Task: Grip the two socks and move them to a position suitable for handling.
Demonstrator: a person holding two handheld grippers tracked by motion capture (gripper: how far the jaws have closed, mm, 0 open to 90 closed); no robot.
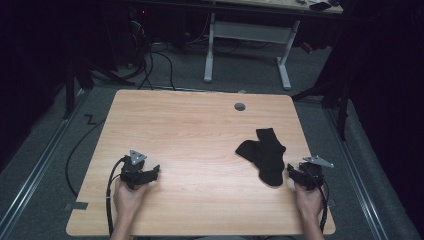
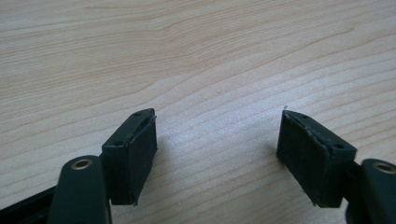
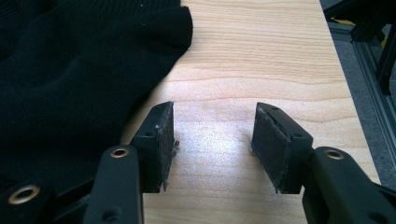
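A pair of black socks [image 1: 265, 152] lies crumpled on the right part of the wooden table [image 1: 200, 130]. My right gripper [image 1: 295, 175] rests on the table just right of the socks' near end, open, with bare wood between its jaws. In the right gripper view the black socks [image 3: 70, 70] lie to the left of the right gripper [image 3: 212, 140], close beside its left jaw. My left gripper [image 1: 152, 172] sits near the table's front left, far from the socks. In its own view the left gripper [image 2: 217, 149] stands open over bare wood.
A round grey cable grommet [image 1: 240, 106] sits near the table's far edge. The table's right edge [image 3: 345, 93] runs close beside my right gripper, with a metal rail [image 3: 373, 88] on the floor beyond. A white desk frame [image 1: 247, 45] and cables stand behind the table.
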